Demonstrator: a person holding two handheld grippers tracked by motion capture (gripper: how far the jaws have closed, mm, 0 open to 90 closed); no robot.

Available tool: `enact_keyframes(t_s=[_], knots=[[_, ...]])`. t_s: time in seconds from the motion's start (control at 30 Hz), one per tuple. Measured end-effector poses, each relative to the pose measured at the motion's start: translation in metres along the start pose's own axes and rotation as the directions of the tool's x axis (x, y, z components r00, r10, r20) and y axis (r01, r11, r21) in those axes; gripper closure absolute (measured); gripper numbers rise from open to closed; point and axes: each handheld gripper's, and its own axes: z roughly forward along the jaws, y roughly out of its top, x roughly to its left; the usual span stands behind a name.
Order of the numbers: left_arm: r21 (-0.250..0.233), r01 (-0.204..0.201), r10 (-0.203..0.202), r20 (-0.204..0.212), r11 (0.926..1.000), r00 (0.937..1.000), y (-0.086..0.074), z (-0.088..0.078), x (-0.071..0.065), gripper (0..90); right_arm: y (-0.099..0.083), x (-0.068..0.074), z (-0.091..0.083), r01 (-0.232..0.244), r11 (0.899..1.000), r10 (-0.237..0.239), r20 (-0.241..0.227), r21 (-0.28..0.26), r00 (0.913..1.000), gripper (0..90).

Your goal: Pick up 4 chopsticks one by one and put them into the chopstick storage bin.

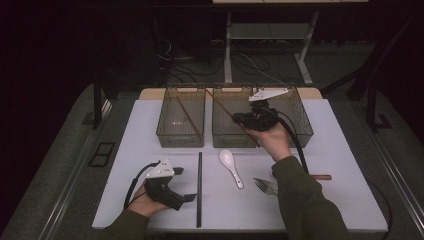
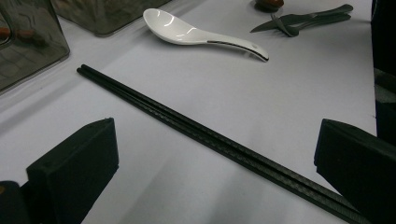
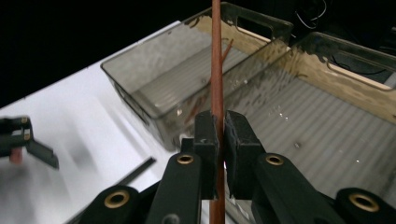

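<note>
A: The right gripper [image 3: 218, 135] is clamped on a brown wooden chopstick [image 3: 216, 56], holding it above the middle clear bin [image 1: 235, 140] on the white counter [image 1: 345, 150].

B: And the left gripper [image 1: 187, 197]?

A: Jaws wide apart, holding nothing, resting low beside the black chopsticks [image 2: 210, 140].

B: How should that brown stick handle?

A: Likely light, stiff and smooth, apt to pivot in a narrow pinch. A hold near mid-length looks steadiest. Its twin [image 1: 189, 116] lies slanted in the left bin [image 1: 165, 135]; a white soup spoon [image 1: 230, 166] and a fork [image 1: 265, 186] wait nearby.
</note>
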Motion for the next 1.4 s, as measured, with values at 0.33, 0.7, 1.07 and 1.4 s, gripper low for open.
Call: enact_keyframes(t_s=[0.33,0.7,1.07,1.4], knots=[[0.01,-0.005,0.005,-0.011,0.9999,0.9999,0.0,0.0,0.0,0.0,0.031,0.011,0.041,0.003,1.0,-0.002,0.029,-0.015,0.9996,84.2],[-0.001,-0.007,0.007,-0.01,1.0,0.9999,0.001,-0.001,-0.001,0.0,0.059,0.029,0.092,0.012,1.0,-0.011,0.031,-0.025,0.9994,84.2],[-0.013,0.003,-0.003,-0.011,0.9999,0.9999,0.001,-0.001,0.0,0.0,0.07,0.047,0.137,0.003,1.0,-0.003,0.029,-0.008,0.9996,84.2],[-0.013,0.001,-0.001,-0.006,0.9999,1.0,0.001,-0.002,0.0,0.0,0.064,0.056,0.166,0.006,1.0,-0.006,0.027,-0.001,0.9996,84.1]])
